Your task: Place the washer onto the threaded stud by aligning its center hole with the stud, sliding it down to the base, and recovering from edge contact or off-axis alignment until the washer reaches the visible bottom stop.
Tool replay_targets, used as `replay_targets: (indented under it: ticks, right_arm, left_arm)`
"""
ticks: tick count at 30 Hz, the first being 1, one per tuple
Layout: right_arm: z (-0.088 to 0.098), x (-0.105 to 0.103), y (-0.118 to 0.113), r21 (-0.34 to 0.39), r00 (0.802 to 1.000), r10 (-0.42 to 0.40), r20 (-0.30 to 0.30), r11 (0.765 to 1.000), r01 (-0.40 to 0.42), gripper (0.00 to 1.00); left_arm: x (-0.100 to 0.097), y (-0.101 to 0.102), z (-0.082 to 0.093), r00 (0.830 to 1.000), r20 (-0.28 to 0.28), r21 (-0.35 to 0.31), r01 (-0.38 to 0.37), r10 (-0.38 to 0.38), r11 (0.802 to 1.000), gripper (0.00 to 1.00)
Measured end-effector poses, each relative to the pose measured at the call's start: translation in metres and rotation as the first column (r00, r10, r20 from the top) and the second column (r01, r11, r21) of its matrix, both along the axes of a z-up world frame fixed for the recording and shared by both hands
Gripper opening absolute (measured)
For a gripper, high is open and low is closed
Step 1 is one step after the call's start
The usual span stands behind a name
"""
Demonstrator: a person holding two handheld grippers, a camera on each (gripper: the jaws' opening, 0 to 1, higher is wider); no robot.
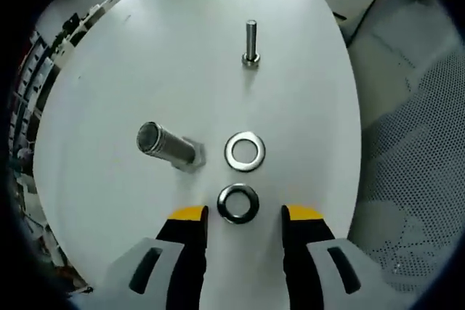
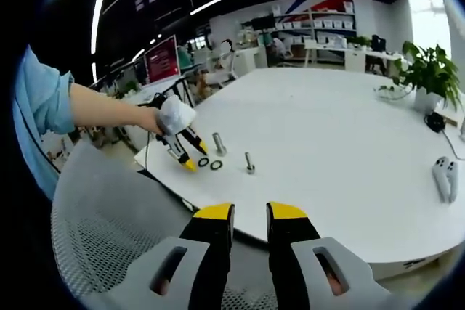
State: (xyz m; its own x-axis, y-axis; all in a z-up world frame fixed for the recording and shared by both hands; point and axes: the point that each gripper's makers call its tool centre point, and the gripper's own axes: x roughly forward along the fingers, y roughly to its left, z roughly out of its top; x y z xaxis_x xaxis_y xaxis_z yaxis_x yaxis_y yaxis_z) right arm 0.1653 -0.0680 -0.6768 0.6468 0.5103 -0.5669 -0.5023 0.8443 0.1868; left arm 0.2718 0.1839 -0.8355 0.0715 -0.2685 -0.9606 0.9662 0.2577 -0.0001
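Jaws of the left tool [image 1: 245, 214] stand apart, released, low over the white surface [image 1: 131, 70], with a dark washer [image 1: 238, 203] lying flat between their yellow tips and a shiny washer [image 1: 245, 151] just beyond it. Near these a thick bolt [image 1: 166, 145] stands to one side and a thin stud [image 1: 251, 43] stands upright farther off. From the right tool [image 2: 250, 213], empty with jaws slightly parted and held back off the surface's edge, a bare forearm [image 2: 109, 110] in a blue sleeve reaches out level, tilting the left tool down at the washers.
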Motion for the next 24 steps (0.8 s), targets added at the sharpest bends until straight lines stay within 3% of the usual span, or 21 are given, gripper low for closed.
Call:
replay_targets:
  ticks: [2,8,13,24]
  right_arm:
    - [0.000,0.000,0.000,0.002,1.000,-0.002,0.002,1.000,0.002,0.20]
    - [0.000,0.000,0.000,0.001,1.000,0.001,0.001,1.000,-0.001,0.20]
    - [0.001,0.000,0.000,0.003,1.000,0.001,0.003,1.000,-0.001,0.20]
    - [0.002,0.000,0.000,0.009,1.000,-0.003,0.009,1.000,0.003,0.20]
  left_arm:
    - [0.010,0.002,-0.001,1.000,0.004,0.006,-0.020,0.020,1.000,0.39]
    - [0.010,0.004,-0.003,1.000,-0.008,0.046,0.030,-0.030,0.998,0.40]
    - [0.012,0.004,-0.004,0.999,-0.019,0.076,0.027,-0.025,0.997,0.39]
    - [0.013,0.004,-0.005,1.000,-0.018,0.087,-0.022,0.024,0.996,0.33]
